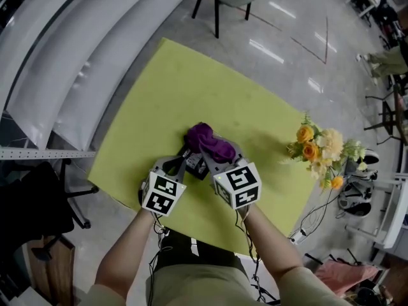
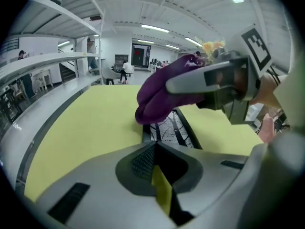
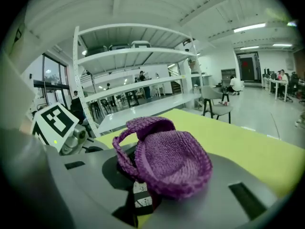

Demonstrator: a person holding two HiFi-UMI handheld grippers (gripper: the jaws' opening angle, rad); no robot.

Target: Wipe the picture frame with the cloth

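The left gripper (image 1: 183, 162) steadies the frame (image 2: 167, 127) flat on the tabletop (image 1: 191, 88). Its fingers are closed to a narrow slit on the frame's near edge, apparently so the frame will not slide under the wipe. The right gripper (image 1: 218, 153) pinches the cloth (image 3: 164, 161) in a purple bunch between its fingers and holds it on the frame's far part, just beside the left gripper. The head view hides most of the frame under cloth and grippers. The left gripper view shows its dark border and patterned picture, and the right gripper view shows only a speckled scrap below the cloth.
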